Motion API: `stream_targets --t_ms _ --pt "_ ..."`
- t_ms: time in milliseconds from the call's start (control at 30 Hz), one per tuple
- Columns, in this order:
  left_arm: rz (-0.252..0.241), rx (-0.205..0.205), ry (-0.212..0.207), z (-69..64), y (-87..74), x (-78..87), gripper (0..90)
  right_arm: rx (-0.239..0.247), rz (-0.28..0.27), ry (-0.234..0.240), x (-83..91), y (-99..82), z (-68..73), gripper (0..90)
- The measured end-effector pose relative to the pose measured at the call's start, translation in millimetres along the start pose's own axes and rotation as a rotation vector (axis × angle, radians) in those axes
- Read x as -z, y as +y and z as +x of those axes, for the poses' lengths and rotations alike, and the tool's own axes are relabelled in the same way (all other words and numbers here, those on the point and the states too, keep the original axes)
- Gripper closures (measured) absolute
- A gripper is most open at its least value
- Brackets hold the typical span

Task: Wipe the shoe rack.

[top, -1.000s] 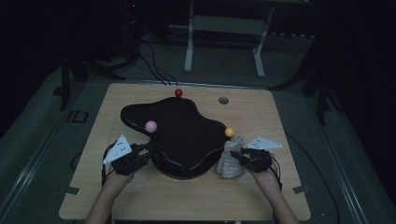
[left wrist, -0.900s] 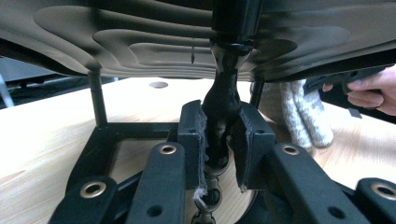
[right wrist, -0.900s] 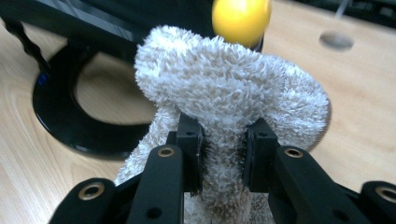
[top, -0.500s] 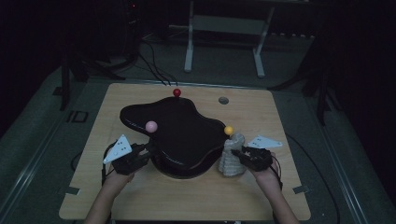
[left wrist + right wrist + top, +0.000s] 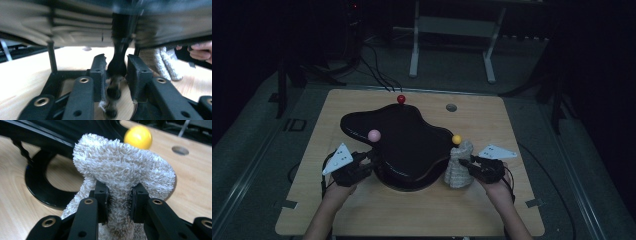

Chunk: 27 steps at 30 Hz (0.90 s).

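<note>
A grey fluffy sock (image 5: 458,166) is draped over the yellow-knobbed peg (image 5: 456,139) at the 4 o'clock edge of the black rack (image 5: 402,137) and is pinched by the right gripper (image 5: 466,164). It looks only partly hung; pulling it down is judged to remain. The rack's post (image 5: 120,53) stands between the left gripper (image 5: 369,160) jaws, which have just been opening. Both forearms are held low over the tabletop (image 5: 512,125), pointing inward.

Red ball (image 5: 401,99); hole (image 5: 451,107) in table (image 5: 512,125)
</note>
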<state>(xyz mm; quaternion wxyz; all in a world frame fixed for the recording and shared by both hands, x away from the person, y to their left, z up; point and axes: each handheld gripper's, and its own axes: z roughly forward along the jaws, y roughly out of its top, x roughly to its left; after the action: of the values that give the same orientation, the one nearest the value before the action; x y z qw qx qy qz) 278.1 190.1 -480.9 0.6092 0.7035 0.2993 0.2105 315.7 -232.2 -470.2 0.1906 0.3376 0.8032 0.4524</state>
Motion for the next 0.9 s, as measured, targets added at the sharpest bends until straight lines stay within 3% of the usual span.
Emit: stream_targets --t_ms 100,267,333,600,800,900 --pt "0.012 -0.02 0.038 -4.5 7.4 0.7 72.4 0.022 -0.001 0.0 -1.6 2.8 4.0 72.6" --pt "0.011 -0.008 0.017 -2.6 6.8 0.9 74.2 -0.005 0.042 0.011 -13.7 -9.0 5.0 72.6" --pt "0.01 -0.006 0.014 -2.3 6.5 0.8 74.3 0.007 0.068 0.012 -15.0 -12.7 7.5 72.6" --pt "0.003 0.002 -0.014 1.2 5.4 0.8 74.4 0.037 -0.019 -0.027 2.1 10.1 8.5 72.6" --pt "-0.005 0.016 -0.033 3.6 4.1 0.6 74.4 0.03 0.052 -0.029 -15.4 -3.8 7.4 72.5" --pt "-0.005 0.01 -0.034 3.8 4.1 0.4 74.3 0.036 0.031 -0.045 -8.4 0.7 6.9 72.5"
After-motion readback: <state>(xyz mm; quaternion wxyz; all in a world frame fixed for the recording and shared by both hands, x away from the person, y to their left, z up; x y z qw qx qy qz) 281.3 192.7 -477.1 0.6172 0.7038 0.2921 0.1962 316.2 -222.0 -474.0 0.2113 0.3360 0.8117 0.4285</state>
